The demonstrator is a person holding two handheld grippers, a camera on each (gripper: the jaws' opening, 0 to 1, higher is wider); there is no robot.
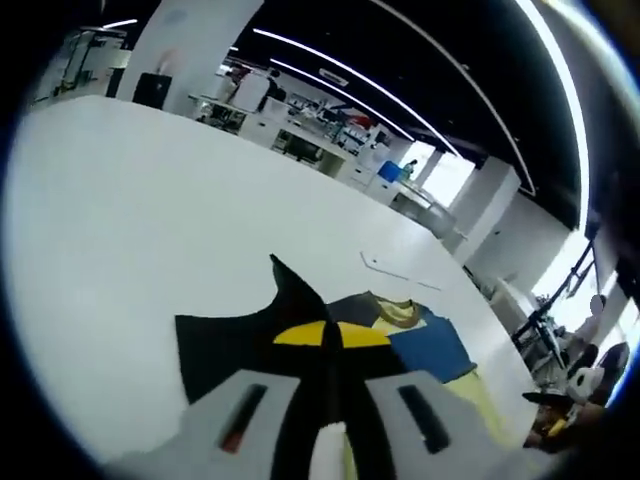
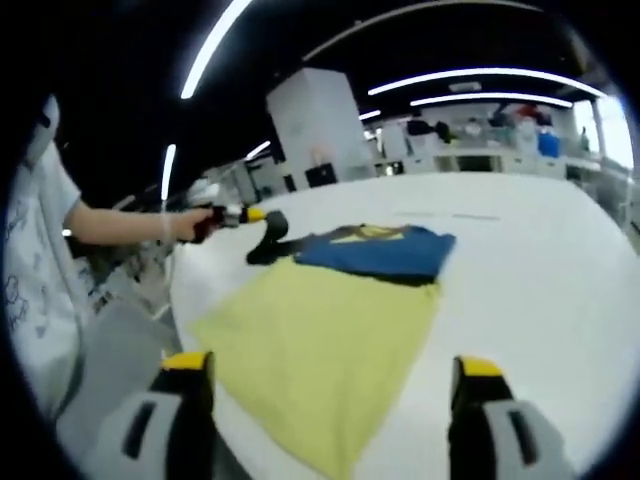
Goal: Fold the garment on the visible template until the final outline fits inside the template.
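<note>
A garment lies flat on the white table [image 2: 540,270], with a yellow body [image 2: 320,340], a blue top part [image 2: 385,250] and black sleeves. In the left gripper view the blue part [image 1: 430,345] lies ahead to the right. A black sleeve [image 1: 225,345] spreads in front of my left gripper [image 1: 330,340], whose yellow-tipped jaws are shut on the black cloth. The right gripper view shows that left gripper [image 2: 262,218] holding the sleeve at the garment's far left corner. My right gripper [image 2: 330,365] hovers open over the yellow hem, touching nothing. Thin template lines [image 1: 395,270] mark the table beyond the garment.
A person's arm [image 2: 120,225] and white shirt [image 2: 35,260] are on the left of the right gripper view. The table edge [image 2: 180,300] runs near the garment's left side. Desks, pillars and equipment stand far behind the table.
</note>
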